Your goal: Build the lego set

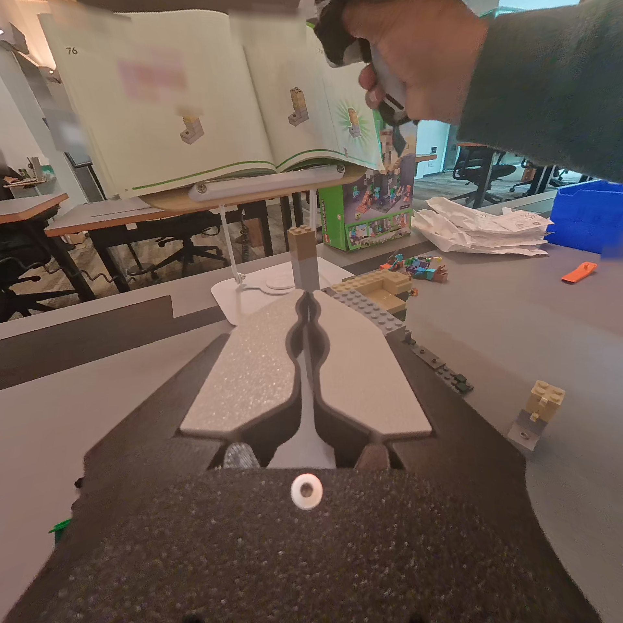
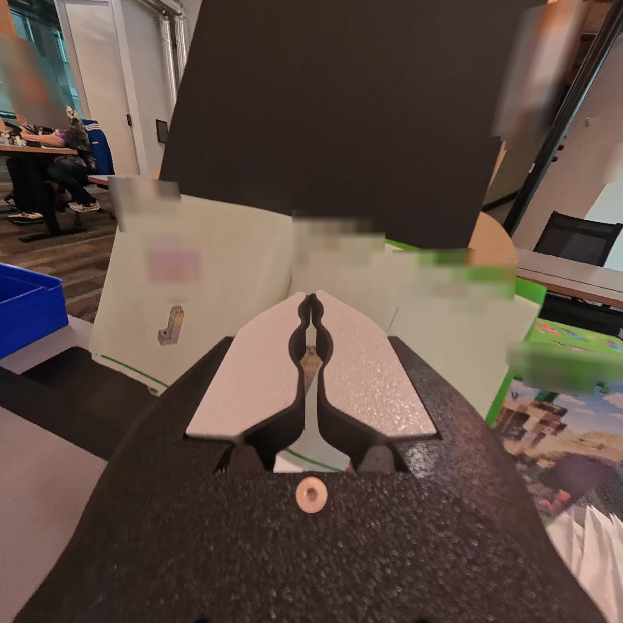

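My left gripper (image 1: 307,294) is shut on the foot of a tall brick column (image 1: 305,259), tan on top and grey below. The column stands upright beyond the fingertips, above the grey table (image 1: 505,320). My right gripper (image 2: 310,297) is shut, with its tips close in front of the open instruction booklet (image 2: 209,303). No object shows between its pads. In the left wrist view a person's hand (image 1: 414,60) holds that gripper up by the right-hand pages of the booklet (image 1: 161,111), which rests on a wooden stand (image 1: 256,188).
A tan and grey brick build (image 1: 374,293) sits just right of my left fingertips. A small tan and grey assembly (image 1: 536,414), loose coloured pieces (image 1: 418,266), an orange tool (image 1: 579,271), a green box (image 1: 367,209), paper bags (image 1: 478,229) and a blue bin (image 1: 590,215) are farther right. There is about 30 cm between the tips of the two grippers.
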`<state>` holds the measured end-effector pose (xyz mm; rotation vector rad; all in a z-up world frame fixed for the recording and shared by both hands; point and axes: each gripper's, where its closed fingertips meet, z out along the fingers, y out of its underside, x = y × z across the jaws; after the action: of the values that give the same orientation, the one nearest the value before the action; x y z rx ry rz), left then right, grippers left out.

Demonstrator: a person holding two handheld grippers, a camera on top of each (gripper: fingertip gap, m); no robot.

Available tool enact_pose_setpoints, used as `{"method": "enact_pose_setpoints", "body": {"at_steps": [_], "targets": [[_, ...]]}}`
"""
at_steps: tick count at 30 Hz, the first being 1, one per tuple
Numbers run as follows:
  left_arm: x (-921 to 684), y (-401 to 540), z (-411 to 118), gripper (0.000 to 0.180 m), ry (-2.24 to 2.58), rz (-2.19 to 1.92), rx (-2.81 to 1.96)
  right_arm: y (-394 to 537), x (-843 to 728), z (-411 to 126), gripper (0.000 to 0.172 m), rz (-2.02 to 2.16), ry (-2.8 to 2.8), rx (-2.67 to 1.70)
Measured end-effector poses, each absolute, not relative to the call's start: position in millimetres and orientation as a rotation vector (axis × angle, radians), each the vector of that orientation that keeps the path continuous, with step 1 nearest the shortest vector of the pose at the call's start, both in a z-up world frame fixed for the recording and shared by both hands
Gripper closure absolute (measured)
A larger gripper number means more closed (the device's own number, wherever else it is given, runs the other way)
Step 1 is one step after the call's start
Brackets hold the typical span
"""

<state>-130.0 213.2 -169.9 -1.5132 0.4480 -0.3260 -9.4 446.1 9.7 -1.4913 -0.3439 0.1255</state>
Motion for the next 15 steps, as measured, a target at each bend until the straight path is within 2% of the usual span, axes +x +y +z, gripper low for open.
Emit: {"method": "enact_pose_setpoints", "body": {"at_steps": [1, 10, 15], "targets": [[-129, 212, -170, 0.180, 0.455, -0.329, -1.511, 440, -5, 5, 0.172, 0.112, -0.339, -1.504], [-123, 205, -165, 0.180, 0.491, -0.327, -1.490, 368, 29, -54, 0.172, -0.056, -0.342, -1.609], [-125, 201, -157, 0.180, 0.507, -0.271, -1.469, 311, 39, -102, 0.172, -0.010, -0.345, -1.666]]}}
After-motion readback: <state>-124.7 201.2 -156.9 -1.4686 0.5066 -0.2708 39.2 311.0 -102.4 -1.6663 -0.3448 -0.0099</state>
